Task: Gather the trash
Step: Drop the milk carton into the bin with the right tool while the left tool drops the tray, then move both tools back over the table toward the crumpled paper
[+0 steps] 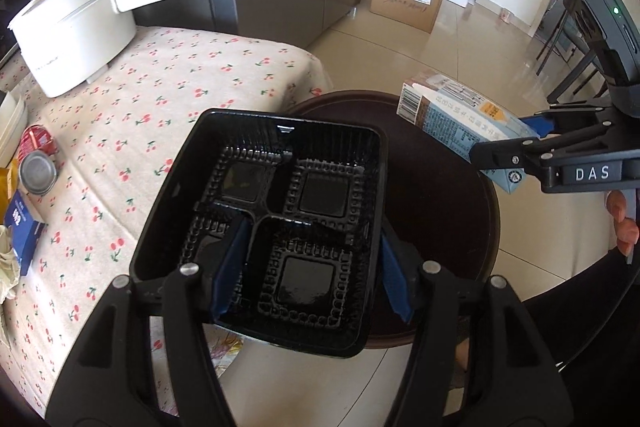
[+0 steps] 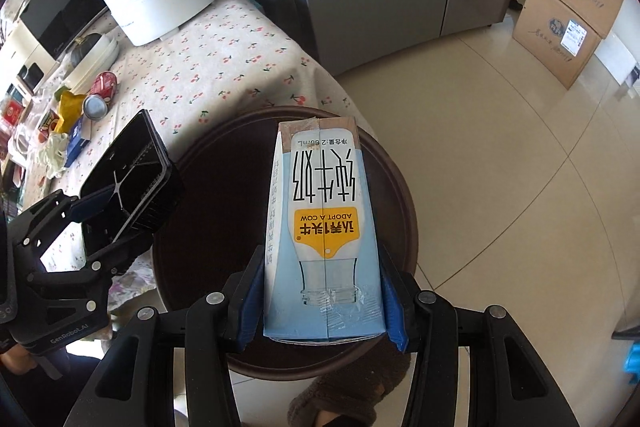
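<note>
Already two pieces of trash are lifted off the worktop (image 2: 224, 67): a black plastic tray (image 1: 264, 223) with four compartments is clamped by the left gripper (image 1: 310, 281), one blue-padded finger inside the tray and the other against its outer wall, and a blue-and-white milk carton (image 2: 324, 231) is gripped across its sides by the right gripper (image 2: 322, 301), its fingers pressed against the carton on both flanks. Both items are held above a dark round bin (image 2: 200, 183) standing on the tiled floor just beside the cherry-print cloth; the carton hangs over the opening, while the tray is seen partly over the rim and partly over the worktop edge. Neither piece is released yet, so nothing can be counted as deposited; the inside of the bin is too dark for its contents to be made out.

More is judged to be left. On the far end of the worktop a red can (image 2: 105, 83) and a silver-topped can (image 2: 96, 107) are seen lying, near a yellow wrapper (image 2: 68, 109), a crumpled tissue (image 2: 54, 147) and a small blue box (image 2: 78, 141). The white pot (image 2: 160, 7) is presumably not trash. The task is thus judged to be well short of finished, with the two held items to be dropped first
</note>
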A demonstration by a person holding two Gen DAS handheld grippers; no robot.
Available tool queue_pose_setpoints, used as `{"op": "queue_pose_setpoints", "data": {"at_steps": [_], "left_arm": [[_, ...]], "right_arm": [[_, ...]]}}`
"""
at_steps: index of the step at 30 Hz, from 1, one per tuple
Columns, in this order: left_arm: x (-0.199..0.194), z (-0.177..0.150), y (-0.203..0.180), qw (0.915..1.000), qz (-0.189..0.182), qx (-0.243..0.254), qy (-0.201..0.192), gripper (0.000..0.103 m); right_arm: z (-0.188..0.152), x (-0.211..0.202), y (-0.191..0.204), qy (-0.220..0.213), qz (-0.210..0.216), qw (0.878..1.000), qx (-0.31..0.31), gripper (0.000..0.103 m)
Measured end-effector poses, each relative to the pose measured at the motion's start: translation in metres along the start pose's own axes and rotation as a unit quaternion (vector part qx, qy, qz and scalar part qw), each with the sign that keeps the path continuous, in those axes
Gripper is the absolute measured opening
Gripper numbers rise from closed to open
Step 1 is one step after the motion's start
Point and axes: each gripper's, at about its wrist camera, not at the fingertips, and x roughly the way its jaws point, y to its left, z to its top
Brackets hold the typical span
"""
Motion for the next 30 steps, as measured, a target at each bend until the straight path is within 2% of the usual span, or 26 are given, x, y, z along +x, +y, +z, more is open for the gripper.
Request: {"op": "queue_pose_setpoints", "data": {"at_steps": [2, 3, 4, 19, 21, 22, 23, 30], "left_arm": [[0.0, 0.001, -0.003, 1.0, 0.007, 0.004, -0.005, 0.069], [-0.001, 0.002, -0.004, 0.9999, 0.013, 0.004, -0.007, 0.079], [-0.002, 0.003, -0.004, 0.9998, 0.017, 0.003, -0.013, 0.085], [-0.02, -0.004, 0.034, 0.9979, 0.047, -0.044, 0.0, 0.086], [-0.025, -0.006, 0.039, 0.9974, 0.053, -0.05, 0.0, 0.086], [-0.027, -0.008, 0.042, 0.9971, 0.056, -0.052, -0.001, 0.086], [-0.029, -0.008, 0.044, 0.9968, 0.058, -0.054, 0.0, 0.086], [-0.038, -0.014, 0.06, 0.9949, 0.071, -0.071, 0.0, 0.086]], "right_arm": [[-0.002, -0.001, -0.004, 0.001, -0.001, 1.0, 0.004, 0.051], [-0.003, -0.001, -0.006, 0.001, -0.002, 1.0, 0.005, 0.051], [-0.003, -0.001, -0.007, 0.001, -0.002, 1.0, 0.006, 0.051], [0.0, 0.003, 0.005, 0.007, 0.004, 1.0, -0.005, 0.052], [0.002, 0.005, 0.007, 0.01, 0.0, 1.0, -0.005, 0.059], [0.002, 0.005, 0.008, 0.008, -0.002, 1.0, -0.004, 0.075], [0.003, 0.005, 0.009, 0.004, -0.001, 1.0, -0.004, 0.081], [0.007, 0.004, 0.019, 0.003, 0.01, 1.0, -0.008, 0.081]]}}
